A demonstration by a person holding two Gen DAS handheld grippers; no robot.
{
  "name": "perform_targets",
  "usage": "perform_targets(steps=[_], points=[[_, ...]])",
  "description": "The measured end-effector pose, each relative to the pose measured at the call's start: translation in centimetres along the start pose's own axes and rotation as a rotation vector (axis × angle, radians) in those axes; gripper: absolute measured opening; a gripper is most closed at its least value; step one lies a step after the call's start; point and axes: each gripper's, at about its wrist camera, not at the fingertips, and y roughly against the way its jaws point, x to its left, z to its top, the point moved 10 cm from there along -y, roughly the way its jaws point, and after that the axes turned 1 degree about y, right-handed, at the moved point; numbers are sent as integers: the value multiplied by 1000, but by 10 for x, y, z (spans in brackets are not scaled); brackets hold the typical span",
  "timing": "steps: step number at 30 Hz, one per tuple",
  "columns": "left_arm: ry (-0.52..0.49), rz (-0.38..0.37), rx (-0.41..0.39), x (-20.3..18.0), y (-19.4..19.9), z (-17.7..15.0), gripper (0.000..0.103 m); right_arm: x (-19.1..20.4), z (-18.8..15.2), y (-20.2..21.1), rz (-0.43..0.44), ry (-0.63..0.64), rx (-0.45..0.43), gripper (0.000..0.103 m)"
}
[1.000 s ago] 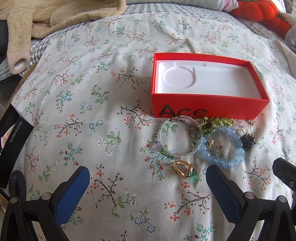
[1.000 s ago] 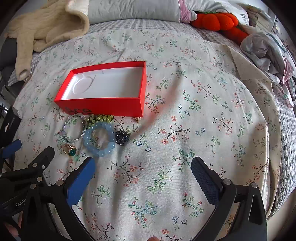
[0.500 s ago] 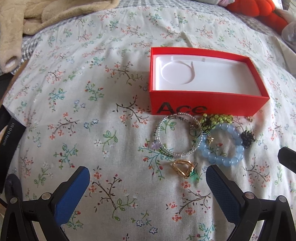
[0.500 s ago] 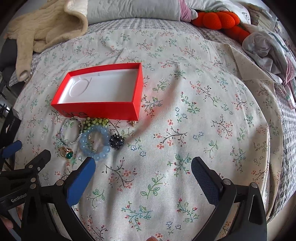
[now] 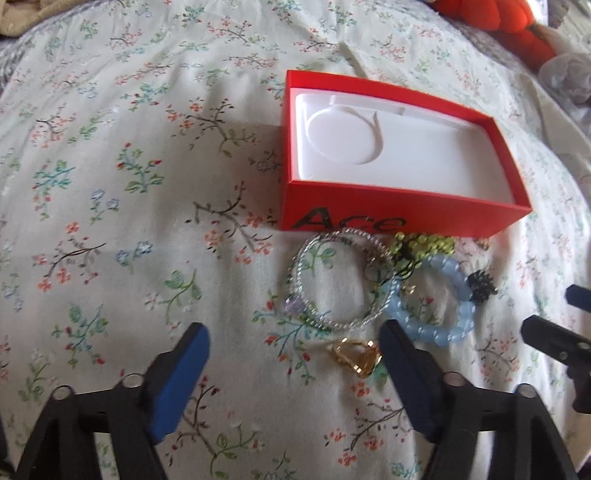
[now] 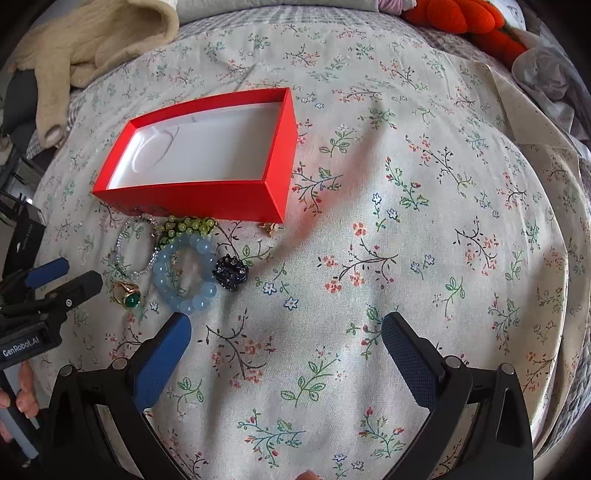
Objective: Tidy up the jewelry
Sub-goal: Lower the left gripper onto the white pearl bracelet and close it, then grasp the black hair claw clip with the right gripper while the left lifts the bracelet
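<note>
A: Biggest first. What's under it all?

B: A bed w/ a floral sheet (image 6: 406,206). Cream knit garment (image 6: 92,48) at the far left, orange plush (image 6: 465,22) at the far right edge.

A: Next?

B: Red box (image 5: 399,216), open, white insert inside w/ a round recess, nothing in it. "Ace" printed on the near wall. It sits left of centre in the right wrist view.

A: Hand-held grippers?

B: 2. Left hand-held gripper (image 5: 291,354) points down at the sheet, jaws closing but apart; only the gold ring lies btwn them, close to the right finger (image 5: 402,354), pads not pressing on it. Right hand-held gripper (image 6: 286,339) is spread wide over bare sheet, gripping nothing.

A: Jewelry?

B: All on the sheet just in front of the box's near wall, none inside. Blue bead bracelet (image 6: 184,273) is the largest. Clear bead bracelet (image 6: 135,245) to its left, overlapping it at 1 edge in the left wrist view. Green bead piece (image 6: 188,223) against the box wall, touching the blue one. Dark beaded cluster (image 6: 231,271) just right of the blue bracelet. Gold ring w/ green stone (image 6: 127,293) nearest the left hand-held gripper. Tiny gold item (image 6: 267,229) by the box's right corner, too small to ID.
</note>
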Motion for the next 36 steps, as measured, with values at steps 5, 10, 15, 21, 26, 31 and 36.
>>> perform_targets(steps=[5,10,15,21,26,31,36], points=[[-67,-67,-21,-13,-5,11,42,1,6,-2,24,-9,-2,99],[-99,-90,-11,-19,-17,19,25,6,10,-5,58,-12,-3,89],[-84,-40,22,-10,-35,18,14,10,11,-9,76,-11,7,85],[-54,-22,23,-4,-38,21,0,12,13,-12,77,-9,11,84],[-61,-31,18,-6,-32,18,0,11,14,-11,82,-18,9,84],[-68,-54,-18,-14,-15,17,0,9,14,-6,101,-32,1,84],[-51,-76,-31,-10,-6,15,0,9,13,-2,113,-43,-6,84]])
